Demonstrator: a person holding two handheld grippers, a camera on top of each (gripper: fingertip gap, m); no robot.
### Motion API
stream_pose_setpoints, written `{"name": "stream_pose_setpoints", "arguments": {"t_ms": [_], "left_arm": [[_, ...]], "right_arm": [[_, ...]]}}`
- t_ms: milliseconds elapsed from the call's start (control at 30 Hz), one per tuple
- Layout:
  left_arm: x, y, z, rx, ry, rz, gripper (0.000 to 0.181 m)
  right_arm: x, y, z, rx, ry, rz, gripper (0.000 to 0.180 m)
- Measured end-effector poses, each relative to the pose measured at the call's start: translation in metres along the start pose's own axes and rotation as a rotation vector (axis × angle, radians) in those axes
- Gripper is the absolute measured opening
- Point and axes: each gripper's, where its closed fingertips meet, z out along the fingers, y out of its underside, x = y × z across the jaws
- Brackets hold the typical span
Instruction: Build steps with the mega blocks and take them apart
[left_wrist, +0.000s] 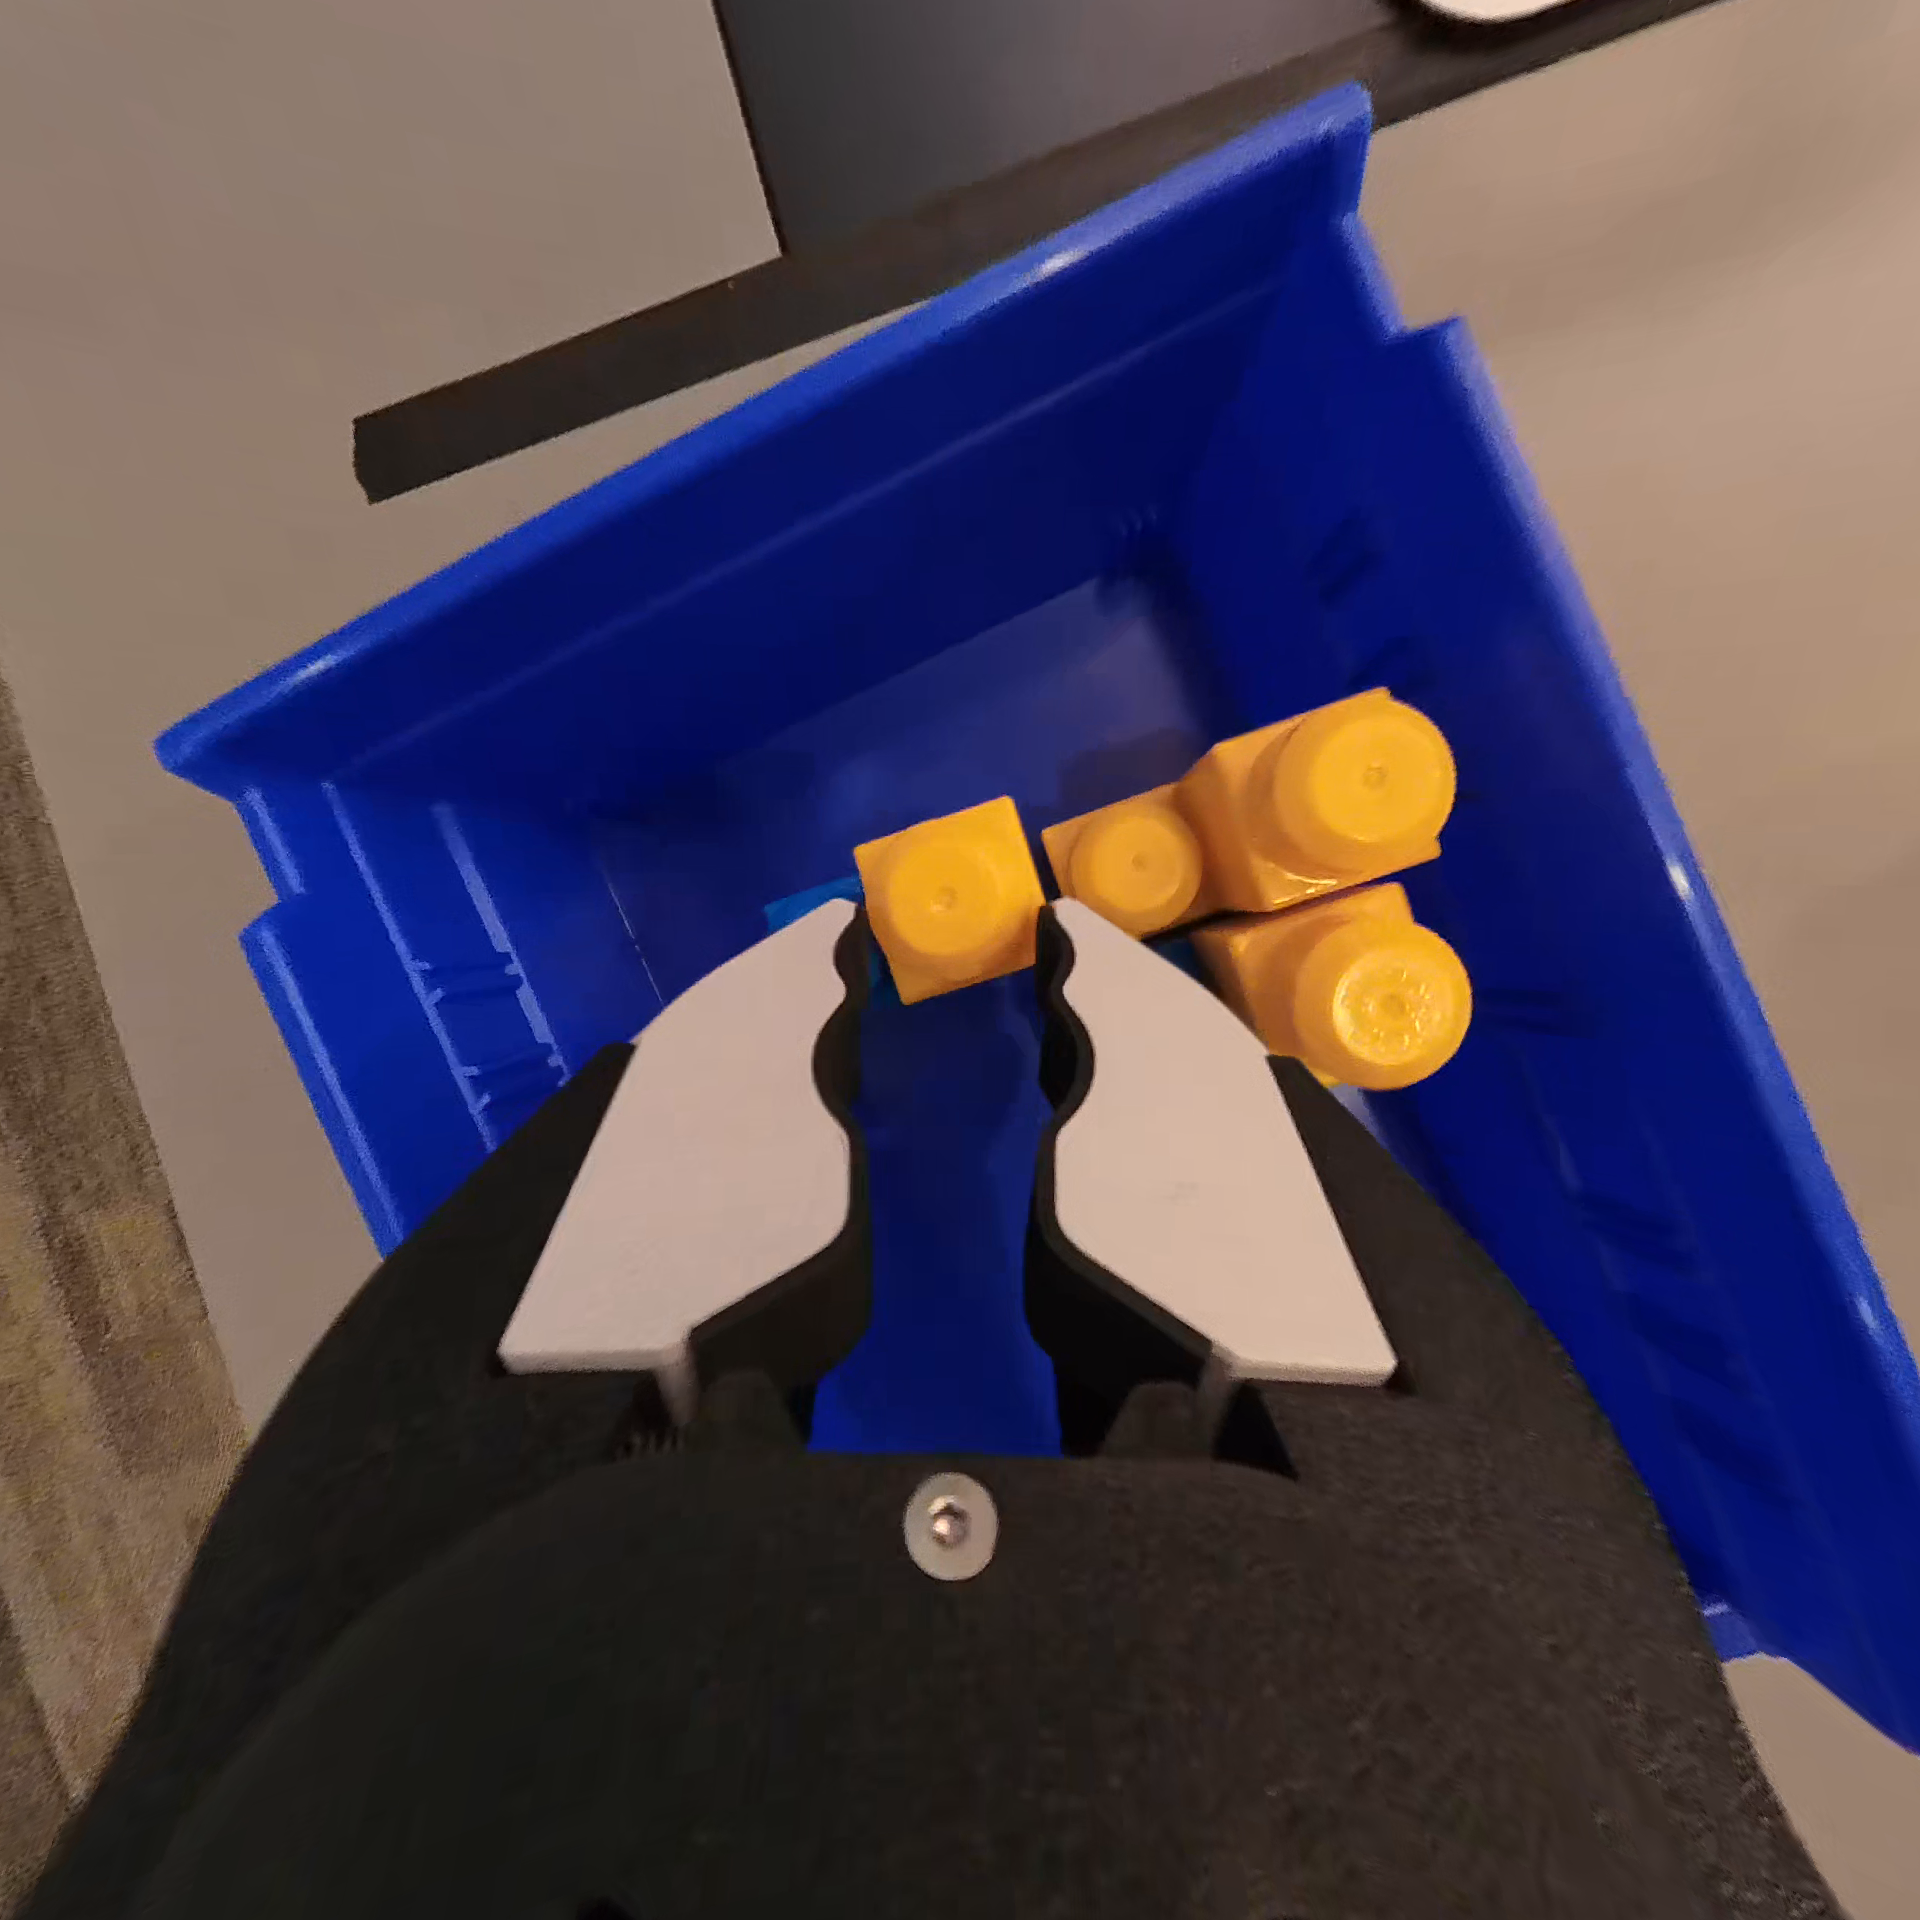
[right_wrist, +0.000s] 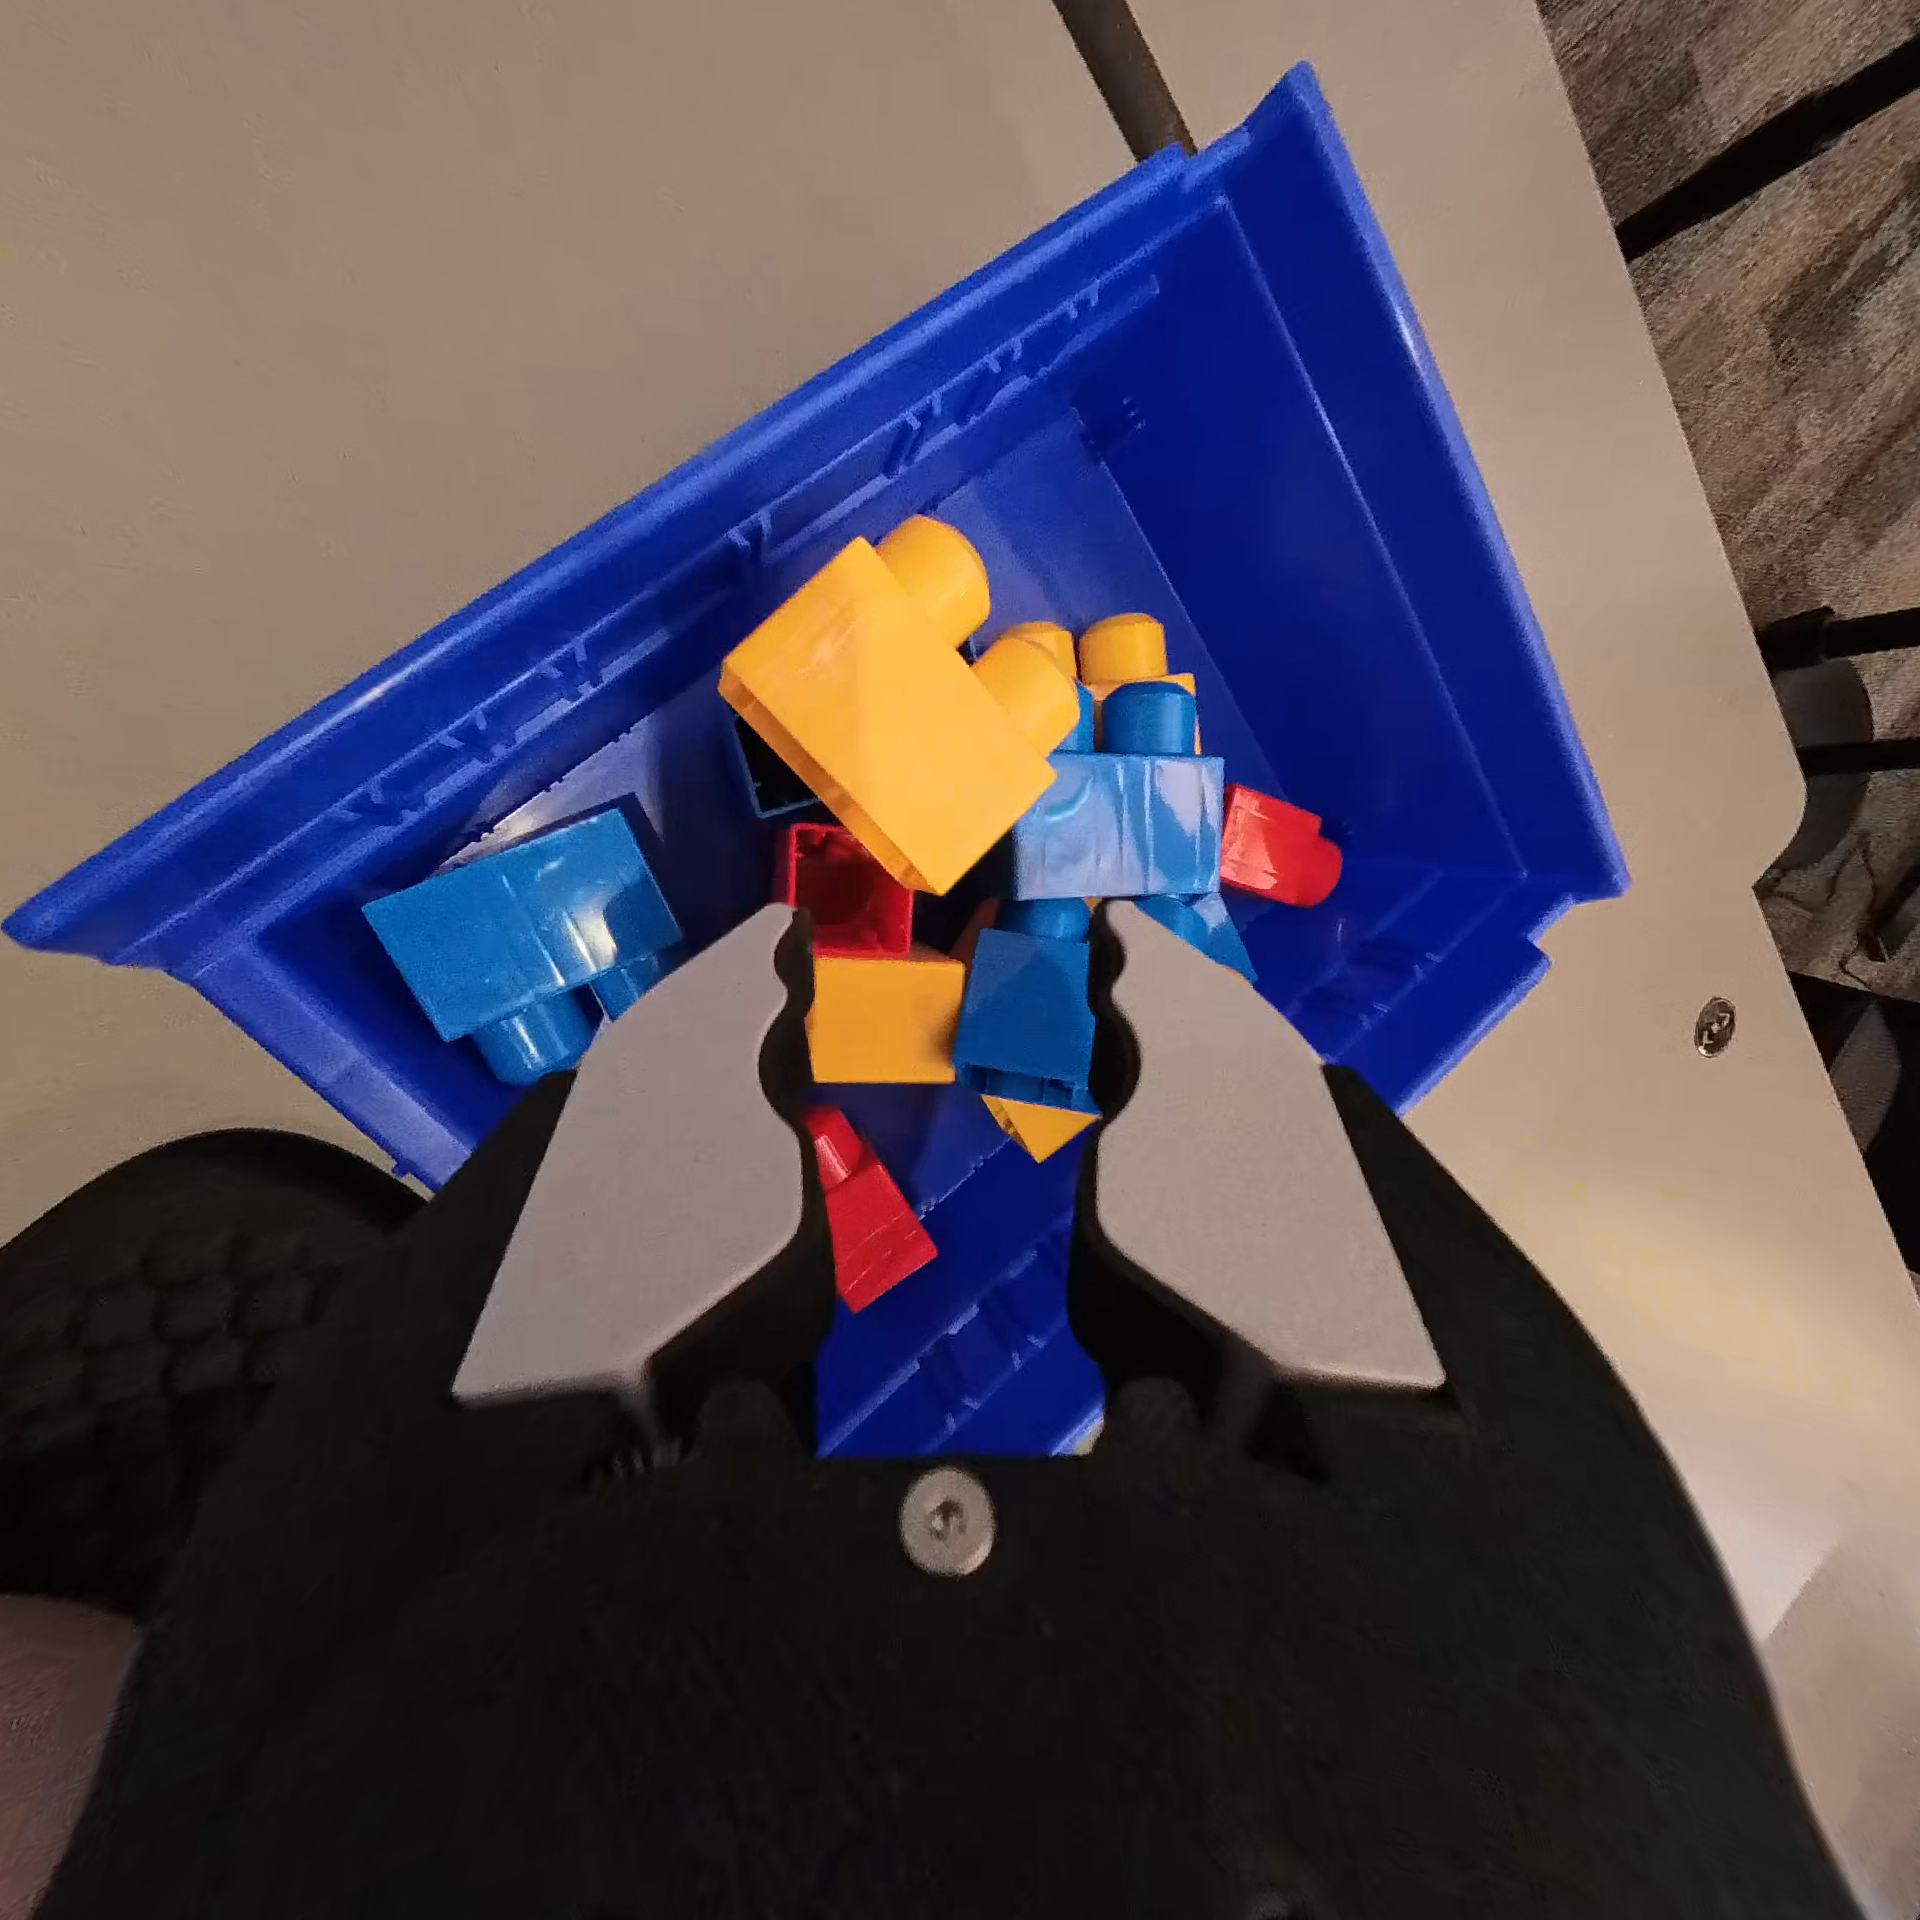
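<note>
Gripper (left_wrist: 945, 920) on the left is seen over a blue bin (left_wrist: 727, 644), its jaws a little apart, the tips level with a single-stud yellow block (left_wrist: 951, 899); whether that block is clamped cannot be told. Just beside it, three more yellow blocks (left_wrist: 1320, 873) are stacked against the bin's right wall. Beyond the bin, a pale desk (left_wrist: 312, 208) and a dark strip (left_wrist: 831, 291) are seen.

On the right, the other gripper (right_wrist: 951, 930) is held open above a second blue bin (right_wrist: 1403, 520), nothing between its jaws. Red, blue and yellow mega blocks are heaped inside, a large yellow block (right_wrist: 883, 727) on top, a blue block (right_wrist: 520, 925) lying apart at the left. No readable writing is seen.
</note>
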Motion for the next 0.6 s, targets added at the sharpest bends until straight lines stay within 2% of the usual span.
{"name": "stream_pose_setpoints", "arguments": {"t_ms": [100, 267, 367, 433, 467, 533, 600], "left_arm": [[0.000, 0.002, 0.002, -0.028, -0.032, 0.019, 0.037], [-0.005, 0.001, 0.004, -0.036, -0.093, -0.017, 0.059], [-0.005, 0.005, 0.012, -0.077, -0.117, -0.003, 0.058], [-0.007, 0.011, 0.019, -0.128, -0.157, 0.030, 0.041], [-0.009, 0.009, 0.020, -0.126, -0.177, 0.041, 0.040], [-0.011, 0.004, 0.013, -0.099, -0.179, 0.060, 0.039], [-0.021, -0.007, -0.010, -0.011, -0.211, 0.037, 0.038]], "right_arm": [[-0.003, -0.002, 0.003, -0.011, -0.010, -0.009, 0.052], [-0.009, 0.001, 0.010, -0.060, -0.020, -0.035, 0.052], [-0.013, -0.001, 0.014, -0.073, -0.029, -0.047, 0.052], [-0.016, -0.003, 0.013, -0.079, -0.032, -0.056, 0.052], [-0.017, -0.003, 0.014, -0.081, -0.034, -0.060, 0.051], [-0.019, -0.004, 0.014, -0.086, -0.035, -0.064, 0.051], [-0.019, -0.005, 0.015, -0.086, -0.023, -0.068, 0.051]]}}
